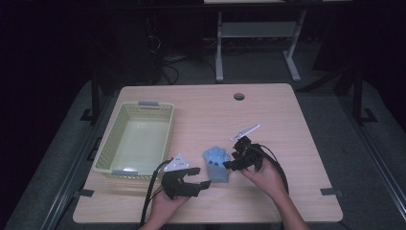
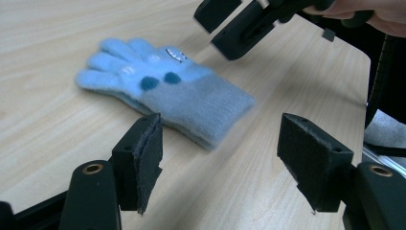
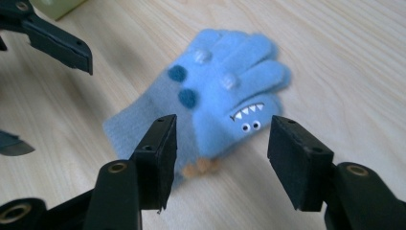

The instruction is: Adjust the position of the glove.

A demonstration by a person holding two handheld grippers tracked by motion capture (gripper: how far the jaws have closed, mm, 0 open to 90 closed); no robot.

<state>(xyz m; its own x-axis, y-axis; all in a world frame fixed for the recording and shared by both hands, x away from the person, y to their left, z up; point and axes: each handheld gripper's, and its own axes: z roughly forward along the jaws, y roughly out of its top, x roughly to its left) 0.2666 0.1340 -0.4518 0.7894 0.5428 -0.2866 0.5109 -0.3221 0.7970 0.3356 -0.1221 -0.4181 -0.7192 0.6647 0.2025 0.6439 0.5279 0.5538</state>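
A blue glove lies flat on the wooden table, between the two grippers and to the right of the pale green basket. The left gripper sits near the table's front edge with its jaws wide apart and nothing between them, pointing toward the glove's cuff. The right gripper is just beside the glove's right edge, perhaps grazing it, jaws spread open and holding nothing.
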